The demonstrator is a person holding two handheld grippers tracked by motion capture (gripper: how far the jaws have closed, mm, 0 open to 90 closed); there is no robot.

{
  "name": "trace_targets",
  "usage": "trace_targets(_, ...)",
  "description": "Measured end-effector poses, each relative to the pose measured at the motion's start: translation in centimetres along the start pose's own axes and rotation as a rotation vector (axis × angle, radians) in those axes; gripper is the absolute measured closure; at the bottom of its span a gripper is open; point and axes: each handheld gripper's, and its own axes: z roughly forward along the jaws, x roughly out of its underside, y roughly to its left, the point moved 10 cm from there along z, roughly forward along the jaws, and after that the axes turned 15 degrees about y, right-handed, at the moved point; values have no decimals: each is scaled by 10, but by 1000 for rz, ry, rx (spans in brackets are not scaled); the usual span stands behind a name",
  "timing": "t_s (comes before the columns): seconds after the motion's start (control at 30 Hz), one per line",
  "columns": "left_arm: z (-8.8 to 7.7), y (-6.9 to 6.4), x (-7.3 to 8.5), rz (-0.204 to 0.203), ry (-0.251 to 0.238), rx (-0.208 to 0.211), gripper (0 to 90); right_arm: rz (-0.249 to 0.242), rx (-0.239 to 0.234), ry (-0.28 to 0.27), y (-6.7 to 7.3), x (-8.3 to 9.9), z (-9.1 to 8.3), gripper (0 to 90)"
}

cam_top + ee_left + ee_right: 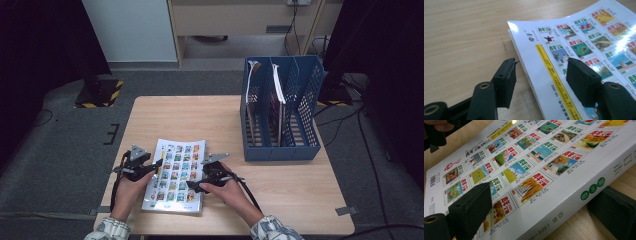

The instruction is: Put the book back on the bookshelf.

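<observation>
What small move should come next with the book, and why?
Probably close the left tool on the book's open edge. Its jaws stand apart, one over the cover and one beside the pages, gripping nothing. The right tool already straddles the spine, so a two-sided lift toward the blue file rack looks likely.

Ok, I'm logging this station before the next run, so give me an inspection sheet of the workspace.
Surface: wooden table, bare apart from the items below.
Job's things: book flat at the near edge, cover up.
Clutter: blue file rack at the far right, with papers in it.
Grippers: left hand-held gripper open, jaws astride the book's edge; right hand-held gripper has one jaw above the cover and one beside the spine, grip unclear.
Cables: one trails from each gripper; more on the floor.
Surroundings: grey floor, cabinet behind.
</observation>
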Motion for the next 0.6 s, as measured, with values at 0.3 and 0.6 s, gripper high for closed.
trace_targets(0.3,12,-5,5,-10,21,20,385,10,-13,-4,0,0,-1,66)
trace_targets(0.6,13,-5,6,-31,12,39,385,61,-45,-16,-3,-5,-1,77)
